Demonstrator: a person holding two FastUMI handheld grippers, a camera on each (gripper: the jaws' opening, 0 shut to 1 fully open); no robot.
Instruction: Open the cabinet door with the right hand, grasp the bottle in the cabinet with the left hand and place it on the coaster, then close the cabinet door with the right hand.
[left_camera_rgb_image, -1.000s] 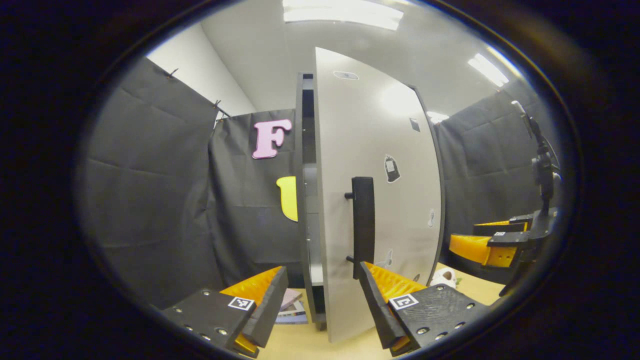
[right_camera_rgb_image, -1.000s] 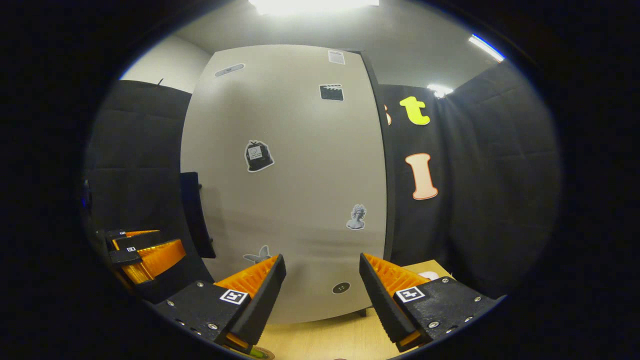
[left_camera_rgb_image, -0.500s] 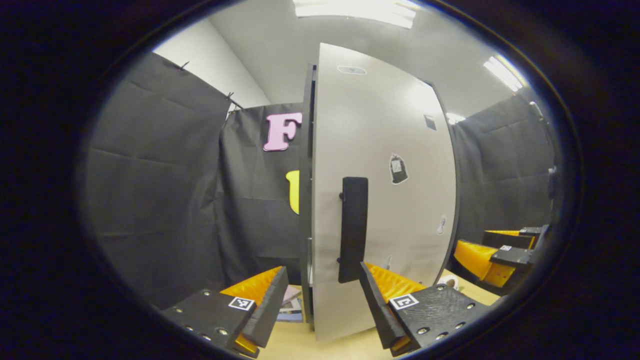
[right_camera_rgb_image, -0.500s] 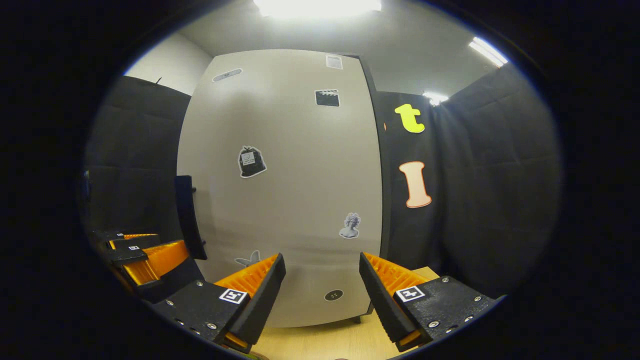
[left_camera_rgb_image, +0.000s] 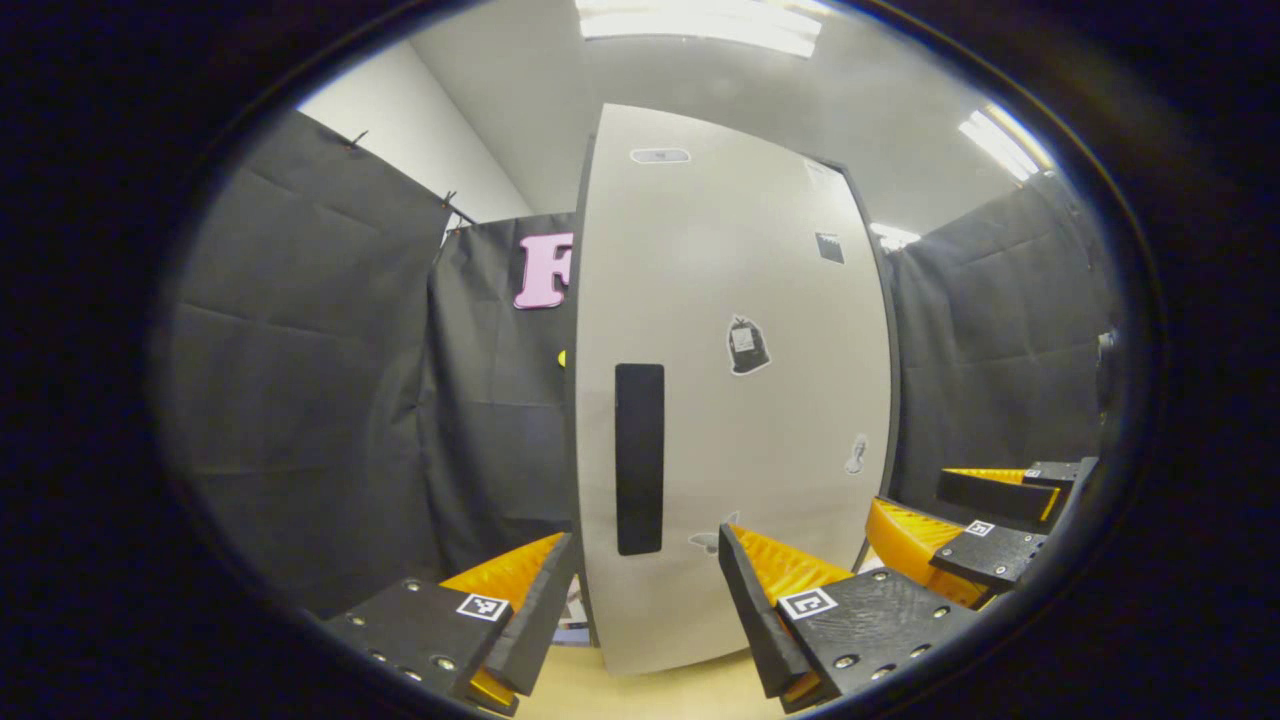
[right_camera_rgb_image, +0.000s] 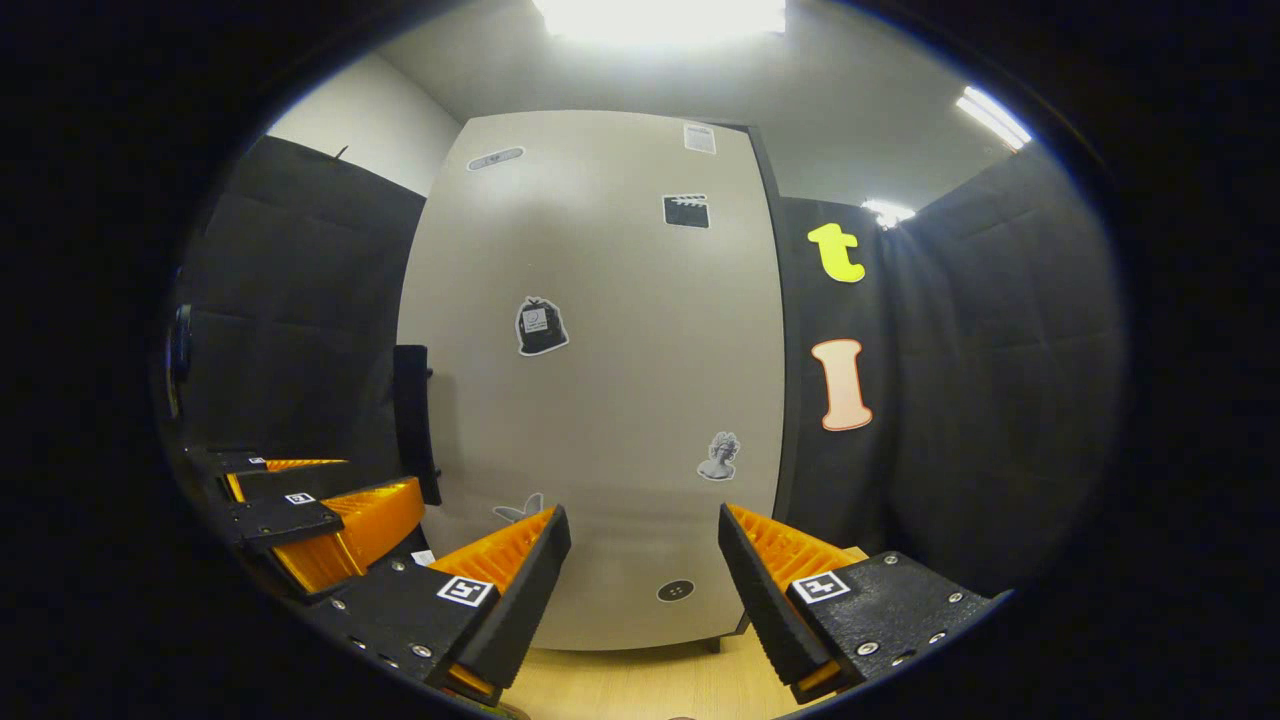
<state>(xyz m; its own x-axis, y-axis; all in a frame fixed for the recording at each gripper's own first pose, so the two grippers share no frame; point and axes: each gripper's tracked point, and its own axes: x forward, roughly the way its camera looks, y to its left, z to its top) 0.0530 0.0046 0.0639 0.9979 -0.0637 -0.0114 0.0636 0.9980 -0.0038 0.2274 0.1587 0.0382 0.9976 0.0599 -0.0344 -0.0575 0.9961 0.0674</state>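
**Door shut, both grippers empty**

I see the cabinet door (left_camera_rgb_image: 735, 400) flat and closed ahead, black handle (left_camera_rgb_image: 639, 458) upright on its left side. My left gripper (left_camera_rgb_image: 645, 600) is spread wide, gripping nothing, clear of the door. My right gripper (right_camera_rgb_image: 645, 590) is also wide open and empty, facing the door's lower half. Bottle and coaster: can't tell where. Wooden table (right_camera_rgb_image: 640, 680) sits below.
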